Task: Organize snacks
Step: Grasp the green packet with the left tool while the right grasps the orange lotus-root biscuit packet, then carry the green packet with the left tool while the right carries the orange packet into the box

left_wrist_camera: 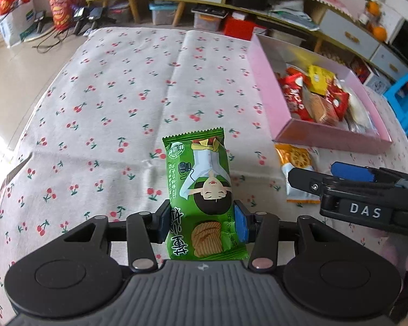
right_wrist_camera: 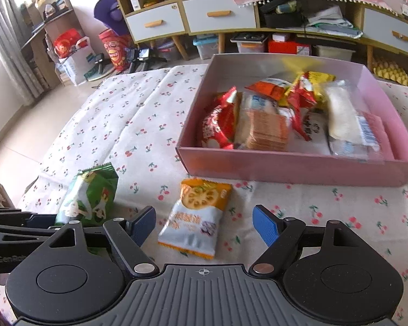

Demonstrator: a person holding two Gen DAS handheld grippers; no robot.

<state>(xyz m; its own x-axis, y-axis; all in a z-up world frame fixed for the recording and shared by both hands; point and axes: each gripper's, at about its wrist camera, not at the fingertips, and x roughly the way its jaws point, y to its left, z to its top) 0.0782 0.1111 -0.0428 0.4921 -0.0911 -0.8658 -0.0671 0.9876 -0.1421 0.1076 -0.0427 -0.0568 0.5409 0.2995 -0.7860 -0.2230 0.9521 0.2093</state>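
My left gripper (left_wrist_camera: 202, 225) is shut on a green snack packet (left_wrist_camera: 201, 187) and holds it over the cherry-print tablecloth (left_wrist_camera: 108, 103); the packet also shows in the right wrist view (right_wrist_camera: 91, 194). My right gripper (right_wrist_camera: 204, 226) is open, its jaws on either side of an orange-and-white snack packet (right_wrist_camera: 197, 217) lying on the cloth, which also shows in the left wrist view (left_wrist_camera: 296, 168). A pink box (right_wrist_camera: 299, 163) holding several snack packets stands just beyond it, and also at the right of the left wrist view (left_wrist_camera: 266, 81).
The table's left edge drops to a tiled floor (left_wrist_camera: 11, 81). Cabinets with drawers (right_wrist_camera: 217, 16), storage bins and bags stand along the far wall. A blue stool (left_wrist_camera: 406, 100) sits at the right.
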